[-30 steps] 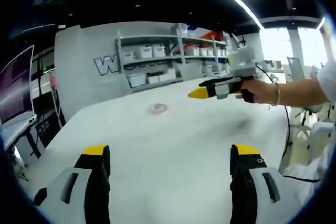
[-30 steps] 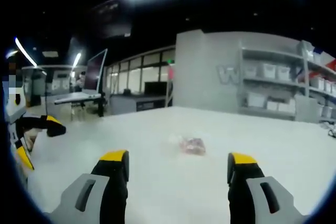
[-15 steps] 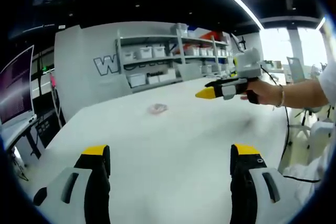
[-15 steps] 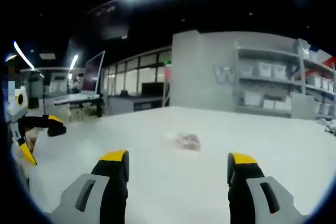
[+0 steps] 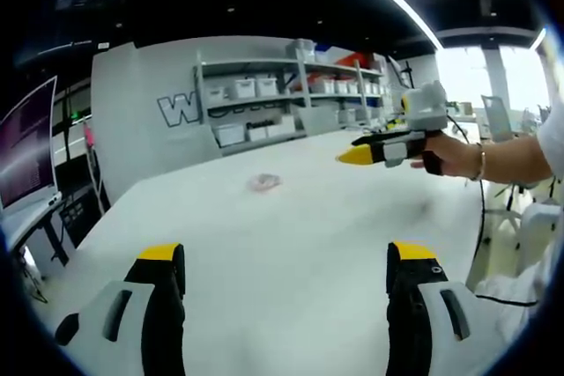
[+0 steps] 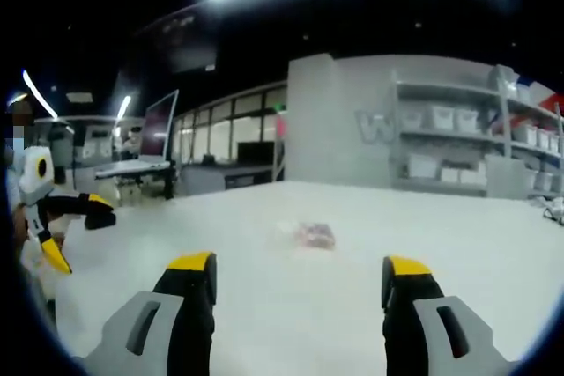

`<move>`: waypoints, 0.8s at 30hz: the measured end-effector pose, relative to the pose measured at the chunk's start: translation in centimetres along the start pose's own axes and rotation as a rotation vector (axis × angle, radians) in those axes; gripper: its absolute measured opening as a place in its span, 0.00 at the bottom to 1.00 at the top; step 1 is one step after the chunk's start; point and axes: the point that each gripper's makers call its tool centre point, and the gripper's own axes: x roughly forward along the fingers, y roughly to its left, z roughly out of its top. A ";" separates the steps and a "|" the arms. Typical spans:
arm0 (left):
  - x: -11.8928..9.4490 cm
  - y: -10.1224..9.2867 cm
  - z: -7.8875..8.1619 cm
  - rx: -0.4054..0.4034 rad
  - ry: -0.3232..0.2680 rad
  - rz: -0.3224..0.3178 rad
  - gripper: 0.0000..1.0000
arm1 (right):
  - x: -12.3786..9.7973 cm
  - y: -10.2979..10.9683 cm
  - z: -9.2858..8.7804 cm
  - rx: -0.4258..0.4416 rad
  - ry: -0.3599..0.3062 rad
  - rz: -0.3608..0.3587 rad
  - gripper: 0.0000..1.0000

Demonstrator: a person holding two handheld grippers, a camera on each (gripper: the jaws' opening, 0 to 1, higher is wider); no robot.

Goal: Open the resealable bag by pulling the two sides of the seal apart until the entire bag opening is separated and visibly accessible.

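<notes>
Bag [image 5: 264,182] small on white table [image 5: 291,244], left gripper [image 5: 282,266] wide; right gripper [image 6: 300,275] wide

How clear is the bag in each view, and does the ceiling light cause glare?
Left gripper view: the bag is a small, soft pink blur on the white table; a ceiling light streaks across the top. Right gripper view: softer overall, the bag smeared, and the ceiling light blown out into a haze.
</notes>
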 end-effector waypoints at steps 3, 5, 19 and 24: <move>-0.1 0.1 0.0 -0.001 -0.002 0.003 0.92 | -0.6 -0.1 -0.1 0.003 -0.003 -0.006 0.77; -0.2 0.1 0.0 -0.002 -0.002 0.003 0.92 | -0.9 -0.1 -0.1 0.005 -0.005 -0.010 0.77; -0.3 -0.3 0.0 -0.002 -0.008 0.001 0.92 | -2.4 -0.8 -0.3 0.015 -0.012 -0.023 0.77; -0.4 -0.3 0.1 0.000 -0.010 0.002 0.92 | -3.0 -0.8 -0.1 0.010 -0.019 -0.021 0.77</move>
